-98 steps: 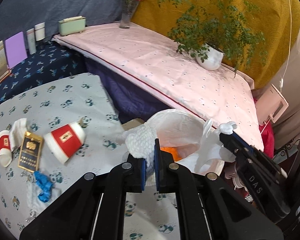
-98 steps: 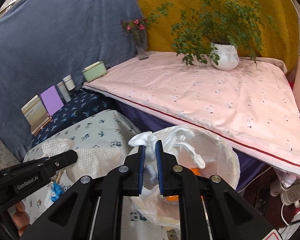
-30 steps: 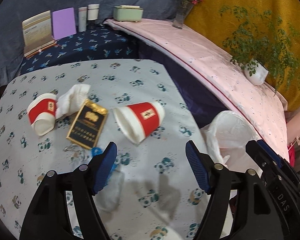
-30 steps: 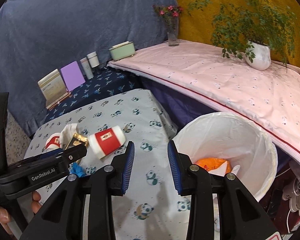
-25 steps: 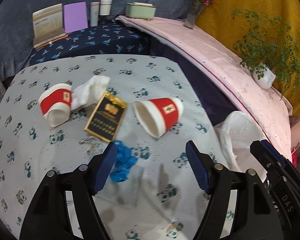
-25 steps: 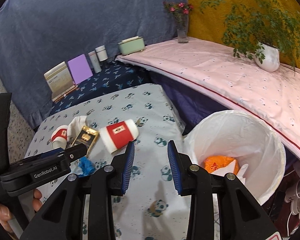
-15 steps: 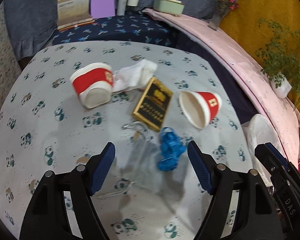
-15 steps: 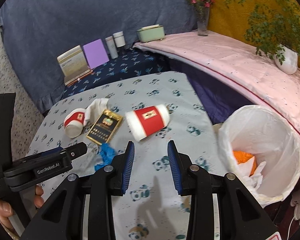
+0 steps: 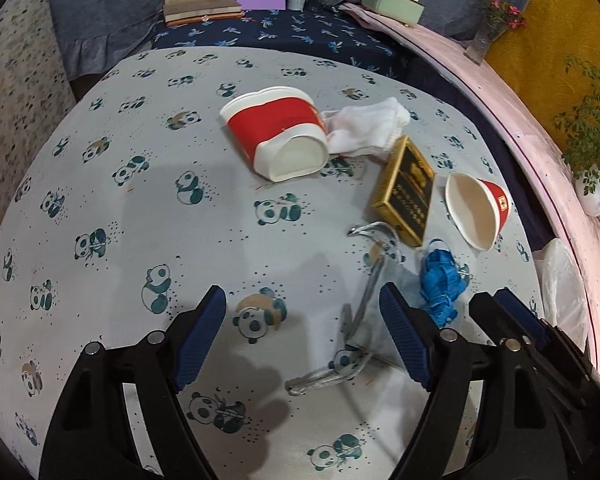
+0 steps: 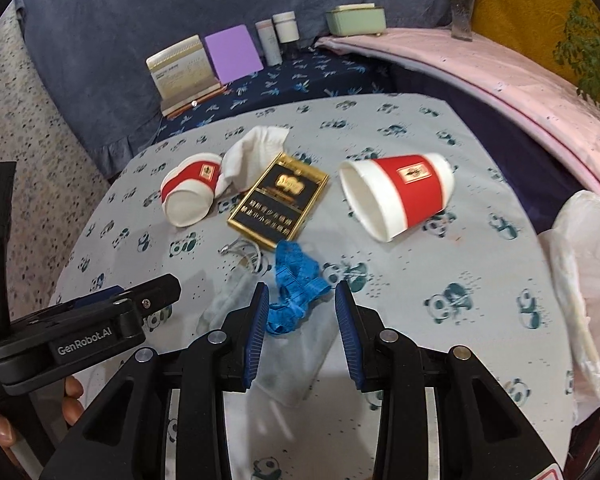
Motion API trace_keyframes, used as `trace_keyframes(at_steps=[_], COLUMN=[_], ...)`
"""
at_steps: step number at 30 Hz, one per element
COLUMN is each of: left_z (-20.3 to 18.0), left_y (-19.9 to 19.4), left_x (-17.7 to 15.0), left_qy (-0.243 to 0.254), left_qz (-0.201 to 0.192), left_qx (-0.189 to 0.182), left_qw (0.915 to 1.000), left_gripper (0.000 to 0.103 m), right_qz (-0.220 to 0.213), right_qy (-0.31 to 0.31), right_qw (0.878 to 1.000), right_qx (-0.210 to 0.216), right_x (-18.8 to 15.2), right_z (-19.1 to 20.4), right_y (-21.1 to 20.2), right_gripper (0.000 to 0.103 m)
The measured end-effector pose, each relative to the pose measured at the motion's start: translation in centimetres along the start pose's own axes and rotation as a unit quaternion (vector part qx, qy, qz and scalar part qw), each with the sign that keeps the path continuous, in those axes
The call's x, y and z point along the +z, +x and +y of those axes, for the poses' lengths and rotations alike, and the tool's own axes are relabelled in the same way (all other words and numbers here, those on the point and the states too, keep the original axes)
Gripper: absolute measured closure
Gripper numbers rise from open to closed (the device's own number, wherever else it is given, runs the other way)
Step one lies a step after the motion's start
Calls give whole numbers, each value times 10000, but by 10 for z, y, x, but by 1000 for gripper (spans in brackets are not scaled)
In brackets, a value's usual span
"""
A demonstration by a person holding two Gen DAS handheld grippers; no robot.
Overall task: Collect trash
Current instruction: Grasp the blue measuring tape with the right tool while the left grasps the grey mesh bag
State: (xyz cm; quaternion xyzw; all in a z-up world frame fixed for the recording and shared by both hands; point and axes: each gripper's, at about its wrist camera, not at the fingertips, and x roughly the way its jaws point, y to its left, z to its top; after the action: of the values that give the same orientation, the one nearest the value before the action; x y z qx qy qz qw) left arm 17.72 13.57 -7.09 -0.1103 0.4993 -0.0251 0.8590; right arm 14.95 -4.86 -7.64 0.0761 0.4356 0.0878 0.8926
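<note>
Trash lies on the panda-print table (image 9: 140, 208). A crushed red and white paper cup (image 9: 278, 136) (image 10: 190, 192) touches a white crumpled tissue (image 9: 368, 128) (image 10: 256, 148). A black and gold cigarette pack (image 9: 406, 192) (image 10: 280, 204) lies beside a second red and white cup (image 9: 478, 208) (image 10: 400, 194) on its side. A blue crumpled scrap (image 9: 440, 282) (image 10: 294, 280) rests on a clear plastic bag (image 9: 364, 320) (image 10: 296, 352). My left gripper (image 9: 304, 336) is open and empty above the table. My right gripper (image 10: 302, 328) is open, its fingers either side of the blue scrap.
The white-lined trash bin (image 10: 584, 272) (image 9: 564, 292) stands off the table's right edge. Books, a purple card (image 10: 232, 54), bottles and a green box (image 10: 356, 18) stand behind on the dark blue cloth. A pink-covered bench (image 10: 500, 76) runs along the right.
Both grippers have swung left from the bin to over the table and come lower. The right gripper now straddles the blue scrap. Both stay open.
</note>
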Motion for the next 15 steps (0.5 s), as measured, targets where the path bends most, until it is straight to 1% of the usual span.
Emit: trace_keyframes(at_steps=[4,7,10,12,13,14,15], left_z=[6,5,4,3,2,0,-1], left_y=[5,8,10,12,12,12,13], left_x=[0,-1,-1,-1,-1,-2,-2], left_qy=[-65,-57,-59,-37,-17,4,19], left_qz=[51,86,104,123,124,128,134], left_qx=[10,-4,-20,-35,-29,-43,-61], left_qw=[10000,9999,9999,9999,9999,9999,9999], left_gripper=[28,28,28,28,28,28,28], right_qz=[131,189,251,325,361,386,392], right_qy=[27,56,89,122,127,121,109], right_qw=[9999,9998,9996,9994,9992,9990,9990], right_qx=[33,40,27,93,121,174,199], right_x=[-3,-4,-5,-6,-6,-6,-6], right_z=[3,3,2,1,0,0,0], right_y=[13,20,27,32,34,35,35], right_gripper=[69,61,60,60,62,72,74])
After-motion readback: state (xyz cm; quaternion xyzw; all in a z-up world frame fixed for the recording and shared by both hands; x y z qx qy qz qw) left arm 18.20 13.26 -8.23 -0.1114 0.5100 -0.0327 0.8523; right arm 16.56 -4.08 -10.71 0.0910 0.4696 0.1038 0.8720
